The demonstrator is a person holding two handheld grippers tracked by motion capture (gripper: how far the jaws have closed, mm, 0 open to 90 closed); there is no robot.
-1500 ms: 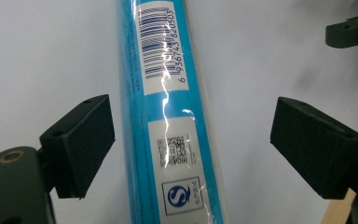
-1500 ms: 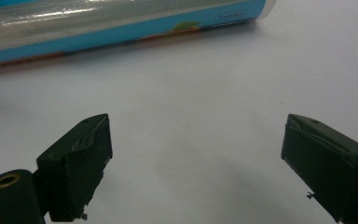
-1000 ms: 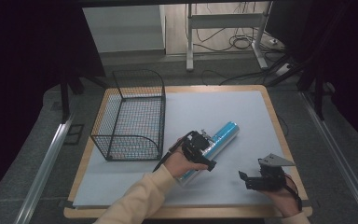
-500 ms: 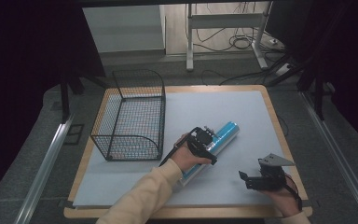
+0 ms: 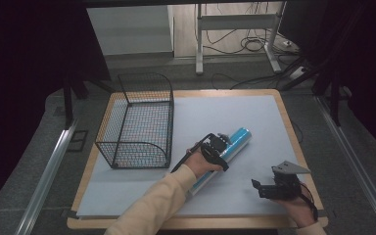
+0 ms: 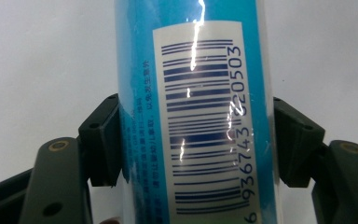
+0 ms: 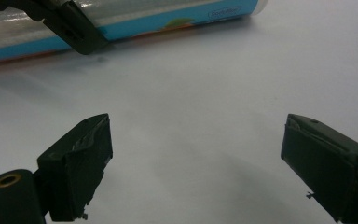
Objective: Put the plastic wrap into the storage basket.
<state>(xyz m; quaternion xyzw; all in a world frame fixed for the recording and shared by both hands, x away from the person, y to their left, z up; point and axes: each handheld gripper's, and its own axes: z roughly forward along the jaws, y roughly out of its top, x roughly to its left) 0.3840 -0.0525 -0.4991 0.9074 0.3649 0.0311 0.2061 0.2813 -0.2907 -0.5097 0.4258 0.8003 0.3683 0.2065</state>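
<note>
A blue tube [image 5: 238, 135] with a barcode label [image 6: 196, 116] lies slantwise on the pale mat in the middle of the table. My left gripper [image 5: 219, 147] sits over its middle. Its jaws have just been closing, and both pads [image 6: 103, 140] now press the tube's sides. My right gripper [image 5: 257, 186] rests low near the front right of the mat, apart from the tube. Its jaws stand wide open over bare mat [image 7: 196, 154]. In the right gripper view the tube [image 7: 168, 16] runs across the top with one left jaw on it.
A black wire basket [image 5: 142, 152] stands at the left of the mat [image 5: 225, 105], a short way from the tube. The wooden table edge [image 5: 293, 142] frames the mat. Desk legs and cables lie on the floor beyond the table.
My left hand has come down a little onto the tube, and the jaws have shut around it. The right hand and the tube have kept still.
</note>
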